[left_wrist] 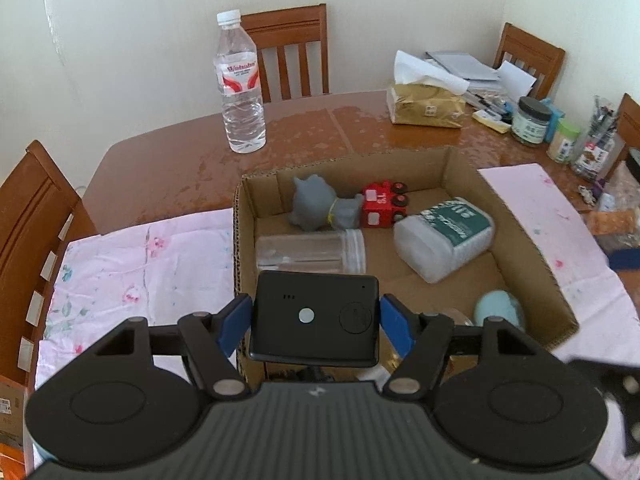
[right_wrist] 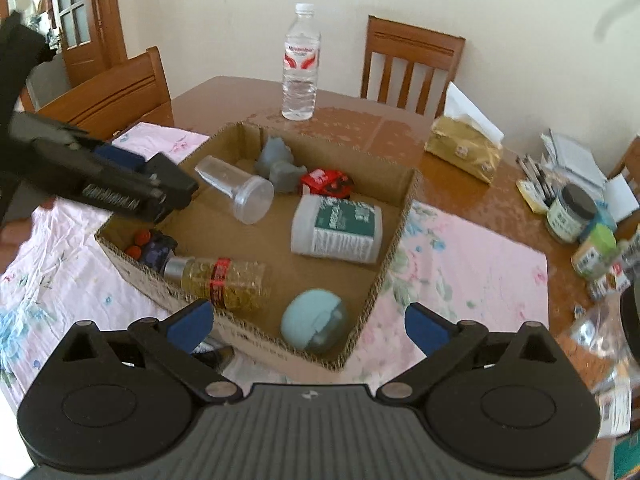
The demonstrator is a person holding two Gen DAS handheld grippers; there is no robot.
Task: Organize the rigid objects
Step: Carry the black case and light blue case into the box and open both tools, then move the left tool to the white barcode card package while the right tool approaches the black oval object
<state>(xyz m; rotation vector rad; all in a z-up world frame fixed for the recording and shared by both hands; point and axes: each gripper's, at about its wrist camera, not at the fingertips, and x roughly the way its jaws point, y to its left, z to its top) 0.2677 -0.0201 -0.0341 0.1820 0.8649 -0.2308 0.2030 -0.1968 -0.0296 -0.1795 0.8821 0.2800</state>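
Left wrist view: your left gripper [left_wrist: 316, 322] has its blue pads clamped on the sides of a black rectangular device [left_wrist: 316, 318], held over the near wall of the cardboard box [left_wrist: 528, 264] on the pink cloth [left_wrist: 140, 264]. Right wrist view: your right gripper [right_wrist: 306, 322] stands spread wide with nothing between its pads, just before the box, where a teal ball [right_wrist: 314, 324], an amber bottle [right_wrist: 224, 280], a white jar [right_wrist: 336, 228] and a clear jar [right_wrist: 236, 188] lie

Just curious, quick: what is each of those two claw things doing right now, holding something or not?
Left gripper: closed on a flat black device, over the cardboard box.
Right gripper: wide open, holding nothing.
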